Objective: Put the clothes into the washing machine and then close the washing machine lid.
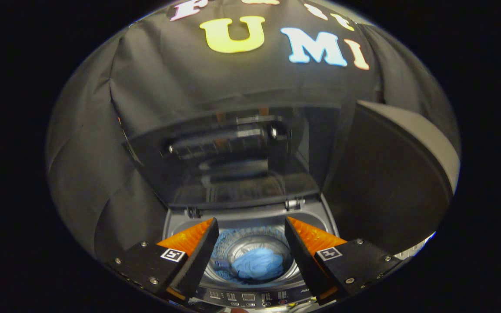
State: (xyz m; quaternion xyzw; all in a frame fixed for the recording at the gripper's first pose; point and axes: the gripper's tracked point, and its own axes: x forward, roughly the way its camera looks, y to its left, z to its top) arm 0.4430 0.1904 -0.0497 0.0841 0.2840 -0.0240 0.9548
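Gripper: mine, fingers spread wide, nothing held, poised above the washing machine.
Clothes: light blue bundle, bunched and soft, lying in the drum below and between my fingers. First step judged done.
Lid: dark, glossy, raised upright on its hinges beyond my fingers. Closing not yet done.
Control panel: along the near edge.

gripper: fingers spread wide, holding nothing, lower centre | clothes: blue bundle down in the drum, seen between the fingers | washing machine: control panel at bottom centre | lid: raised upright, centre frame
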